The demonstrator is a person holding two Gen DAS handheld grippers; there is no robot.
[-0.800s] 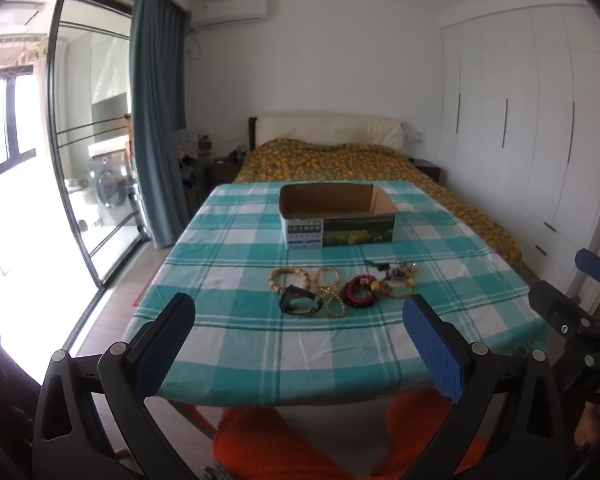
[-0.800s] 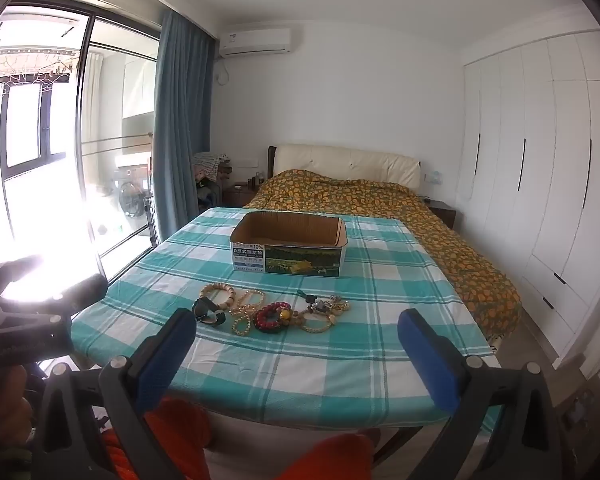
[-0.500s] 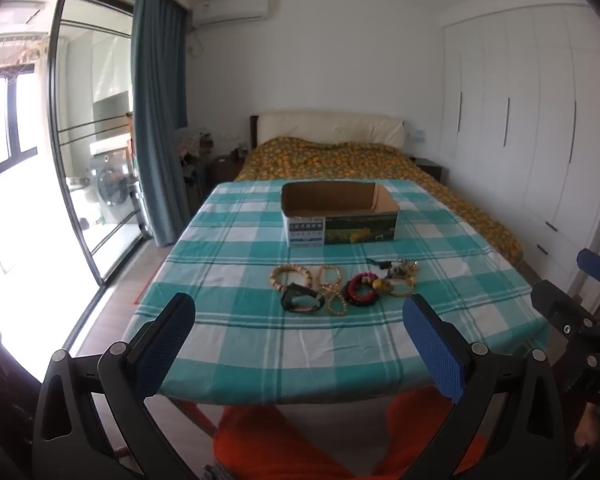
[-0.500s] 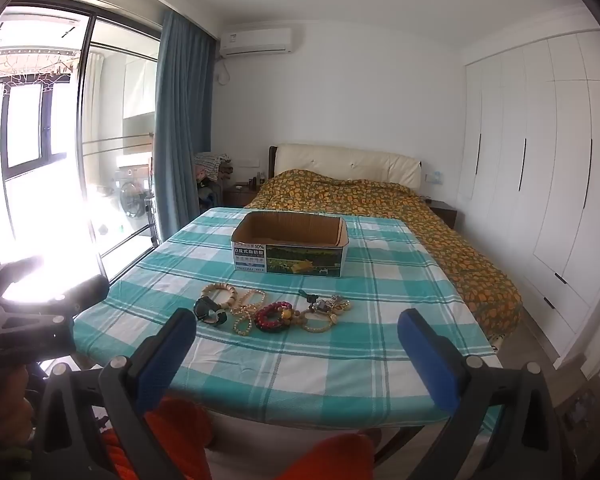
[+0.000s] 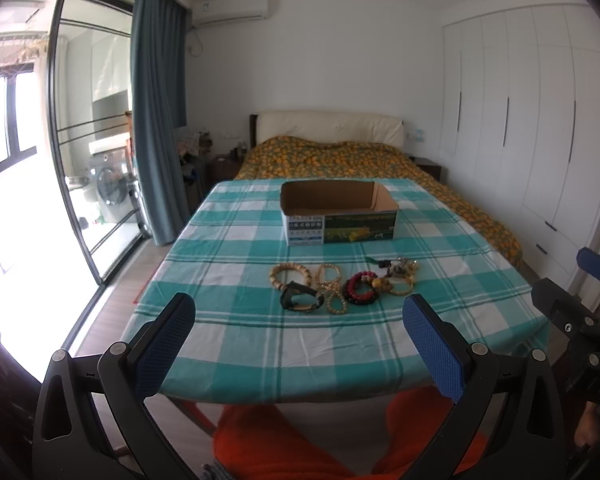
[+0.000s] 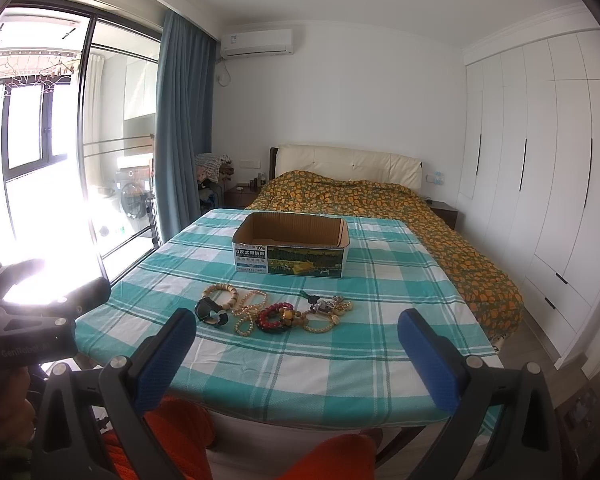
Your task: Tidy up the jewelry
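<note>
Both blue-padded tongs, the left gripper (image 5: 299, 328) and right gripper (image 6: 296, 342), gape wide and empty short of the checked teal tablecloth (image 5: 260, 344), where the clustered bead bracelets (image 5: 342, 285) lie unsorted before the seemingly empty open cardboard box (image 5: 340, 212).

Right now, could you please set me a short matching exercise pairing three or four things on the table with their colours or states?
Things:
1. cardboard box
2. red and black bead bracelet
3. tablecloth
4. left gripper

Descriptions:
A. teal and white checks
B. open, holding nothing
C. open-topped, behind the jewelry
D. lying among the jewelry

Pairs: 1-C, 2-D, 3-A, 4-B
</note>
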